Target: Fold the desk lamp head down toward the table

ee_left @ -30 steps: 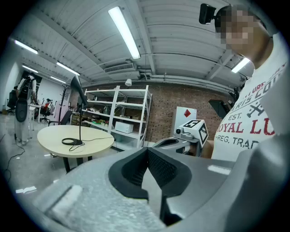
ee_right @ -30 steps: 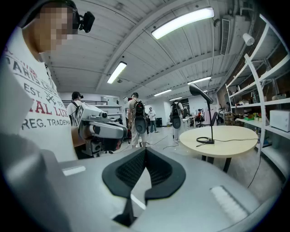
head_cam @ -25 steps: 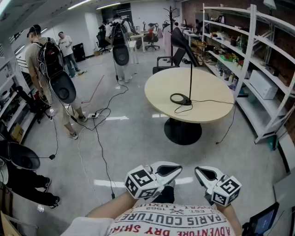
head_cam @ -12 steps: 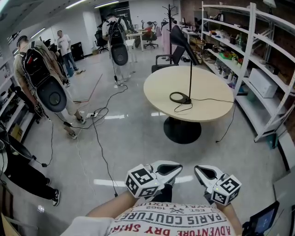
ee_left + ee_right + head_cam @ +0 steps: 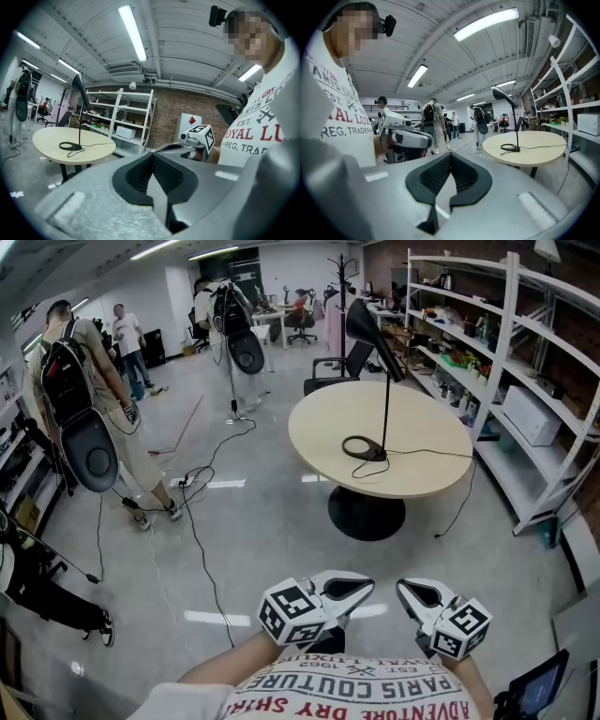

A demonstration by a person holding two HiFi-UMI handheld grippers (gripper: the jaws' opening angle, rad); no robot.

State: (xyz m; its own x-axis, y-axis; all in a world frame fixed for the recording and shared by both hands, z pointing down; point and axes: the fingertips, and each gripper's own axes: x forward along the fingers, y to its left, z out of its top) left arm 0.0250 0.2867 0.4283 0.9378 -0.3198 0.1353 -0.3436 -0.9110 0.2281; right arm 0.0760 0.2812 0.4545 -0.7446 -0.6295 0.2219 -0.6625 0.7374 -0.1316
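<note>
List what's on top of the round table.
Only the black desk lamp, upright on its ring base, and its cord trailing off the right edge of the round table. The patch under the base is covered.

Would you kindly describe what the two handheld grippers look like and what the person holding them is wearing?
Both the left gripper and right gripper have smooth light-grey shells with black, ribbed pads. Each carries a white cube printed with black square markers. The person wears a white T-shirt with red and dark lettering.
</note>
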